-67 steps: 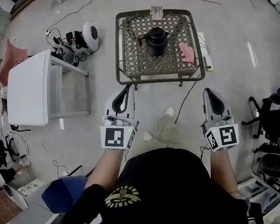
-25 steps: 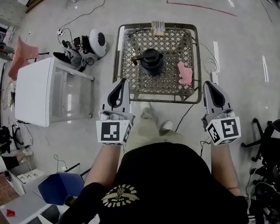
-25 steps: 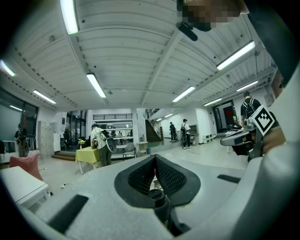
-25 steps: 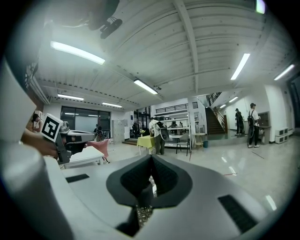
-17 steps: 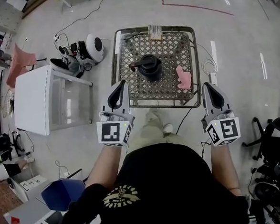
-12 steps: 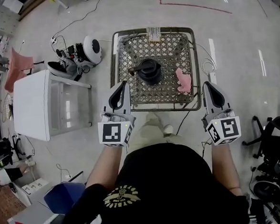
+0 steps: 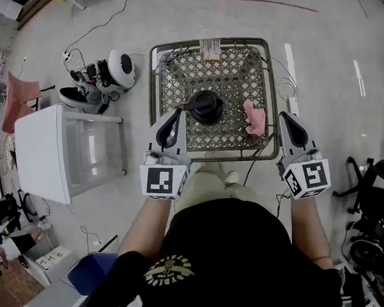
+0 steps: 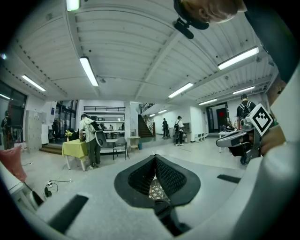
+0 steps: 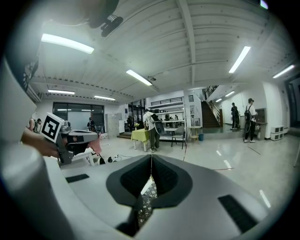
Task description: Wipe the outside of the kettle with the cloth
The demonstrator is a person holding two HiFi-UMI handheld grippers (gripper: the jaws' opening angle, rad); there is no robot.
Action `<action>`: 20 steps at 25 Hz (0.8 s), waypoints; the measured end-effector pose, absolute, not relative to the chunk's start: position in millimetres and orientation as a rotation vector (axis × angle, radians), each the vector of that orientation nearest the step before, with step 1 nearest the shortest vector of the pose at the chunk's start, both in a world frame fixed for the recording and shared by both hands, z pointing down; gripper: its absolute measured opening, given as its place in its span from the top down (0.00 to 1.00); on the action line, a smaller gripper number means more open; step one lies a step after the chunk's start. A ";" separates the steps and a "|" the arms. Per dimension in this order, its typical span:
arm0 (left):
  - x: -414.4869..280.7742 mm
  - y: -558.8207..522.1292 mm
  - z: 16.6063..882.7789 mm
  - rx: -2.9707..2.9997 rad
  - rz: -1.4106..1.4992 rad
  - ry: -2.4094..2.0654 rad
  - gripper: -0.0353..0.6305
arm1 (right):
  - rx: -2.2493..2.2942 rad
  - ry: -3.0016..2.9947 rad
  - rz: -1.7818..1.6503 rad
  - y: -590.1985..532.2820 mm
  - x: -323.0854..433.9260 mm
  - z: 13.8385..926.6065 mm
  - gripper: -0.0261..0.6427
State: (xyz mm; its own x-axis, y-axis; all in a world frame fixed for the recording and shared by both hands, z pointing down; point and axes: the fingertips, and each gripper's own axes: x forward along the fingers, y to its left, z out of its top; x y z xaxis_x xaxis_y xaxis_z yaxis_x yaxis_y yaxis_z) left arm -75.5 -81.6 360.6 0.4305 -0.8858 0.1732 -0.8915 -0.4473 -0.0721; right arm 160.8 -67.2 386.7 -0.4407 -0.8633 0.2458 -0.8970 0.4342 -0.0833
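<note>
Right tool [image 7: 286, 116] just right of pink cloth [image 7: 255, 117], apart

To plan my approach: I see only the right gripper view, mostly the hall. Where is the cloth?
Observer: The cloth lies on the table, near its right edge, left of the right gripper in the head view.
Operator: And the kettle?
Observer: The kettle stands upright near the table's middle, left of the cloth, not touching it.
Operator: Is the left gripper free?
Observer: Yes. The left gripper has its fingers together, with nothing between them.
</note>
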 end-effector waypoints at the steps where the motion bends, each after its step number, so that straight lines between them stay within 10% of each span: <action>1: -74.7 -86.6 364.7 2.630 0.297 -1.626 0.94 | 1.554 -2.511 0.308 -72.1 159.2 390.8 0.94; 20: -39.4 -170.8 470.8 2.618 0.453 -1.458 0.94 | 1.538 -2.358 0.546 -114.4 167.8 499.4 0.94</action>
State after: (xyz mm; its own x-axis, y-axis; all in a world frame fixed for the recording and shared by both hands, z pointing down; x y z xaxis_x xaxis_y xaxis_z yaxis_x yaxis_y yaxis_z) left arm -39.4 -170.8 470.8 0.4940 -0.8121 0.3107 -0.8452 -0.5324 -0.0478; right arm 167.8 -114.4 499.4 -0.3980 -0.8141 0.4228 -0.9171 0.3640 -0.1625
